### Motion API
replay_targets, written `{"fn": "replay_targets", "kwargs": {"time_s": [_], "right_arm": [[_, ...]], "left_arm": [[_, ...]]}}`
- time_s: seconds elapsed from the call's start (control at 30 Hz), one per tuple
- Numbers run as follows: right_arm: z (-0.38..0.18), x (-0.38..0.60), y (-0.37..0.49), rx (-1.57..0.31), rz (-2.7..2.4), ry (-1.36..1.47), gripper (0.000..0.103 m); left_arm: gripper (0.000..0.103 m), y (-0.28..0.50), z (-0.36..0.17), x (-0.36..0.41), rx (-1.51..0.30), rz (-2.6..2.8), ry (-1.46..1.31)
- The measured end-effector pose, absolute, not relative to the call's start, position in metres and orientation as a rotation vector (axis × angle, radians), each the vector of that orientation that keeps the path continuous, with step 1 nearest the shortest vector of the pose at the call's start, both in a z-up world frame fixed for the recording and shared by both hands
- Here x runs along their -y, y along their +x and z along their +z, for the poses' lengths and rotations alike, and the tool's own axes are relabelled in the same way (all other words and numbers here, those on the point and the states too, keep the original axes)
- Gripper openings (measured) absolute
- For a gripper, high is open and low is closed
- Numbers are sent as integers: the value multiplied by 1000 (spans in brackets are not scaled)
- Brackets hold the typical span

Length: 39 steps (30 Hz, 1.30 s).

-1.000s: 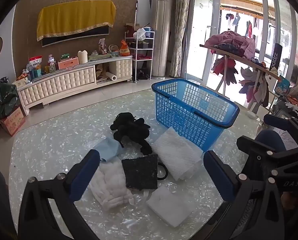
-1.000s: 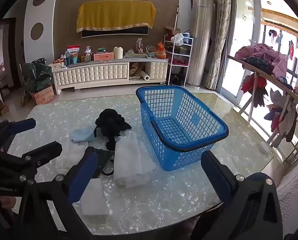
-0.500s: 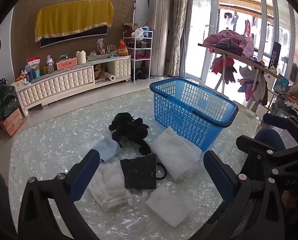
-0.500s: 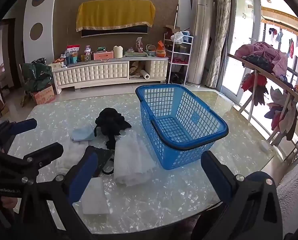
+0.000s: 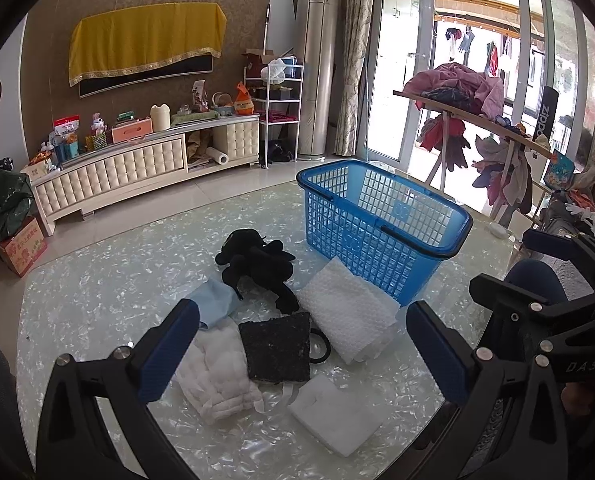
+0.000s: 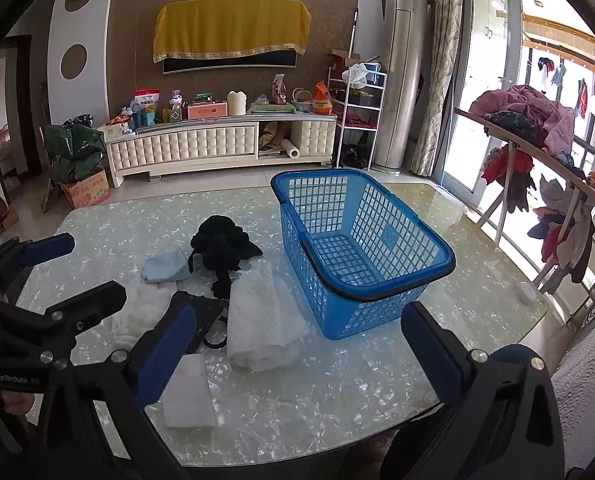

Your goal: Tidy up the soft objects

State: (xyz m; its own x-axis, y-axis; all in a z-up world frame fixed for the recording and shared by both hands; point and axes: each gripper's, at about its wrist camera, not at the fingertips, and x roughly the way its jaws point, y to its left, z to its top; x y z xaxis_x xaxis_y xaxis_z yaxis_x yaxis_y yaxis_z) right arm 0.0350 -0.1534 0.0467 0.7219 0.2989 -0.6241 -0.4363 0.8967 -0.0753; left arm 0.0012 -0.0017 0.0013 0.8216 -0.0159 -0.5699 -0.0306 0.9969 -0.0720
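Several soft items lie on the marbled glass table (image 5: 97, 300): a black plush bundle (image 5: 257, 264), a light blue cloth (image 5: 217, 304), a white fluffy piece (image 5: 217, 376), a black square pad (image 5: 277, 348), a white bubble-textured sheet (image 5: 345, 316) and a white foam square (image 5: 335, 412). To their right stands an empty blue mesh basket (image 5: 464, 227). My left gripper (image 5: 300, 310) hovers open above the pile. My right gripper (image 6: 299, 312) is open too, above the bubble sheet (image 6: 261, 320) and the near corner of the basket (image 6: 448, 265).
A clothes rack (image 6: 537, 148) heaped with garments stands past the table's right edge. A white TV cabinet (image 6: 217, 144) lines the far wall. A black ring (image 5: 321, 346) peeks from under the pad. Bare tabletop (image 6: 477, 280) lies right of the basket.
Both grippers have drifted only slightly. Nothing on the table has moved, and both stay open.
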Motion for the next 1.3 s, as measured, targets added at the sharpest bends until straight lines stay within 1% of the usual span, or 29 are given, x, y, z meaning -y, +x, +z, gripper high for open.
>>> {"fn": "replay_targets", "kwargs": {"time_s": [1.3], "right_arm": [[47,155,36,-679,396,-232,103]], "left_arm": [[103,0,3,3,-603,15,-69]]}}
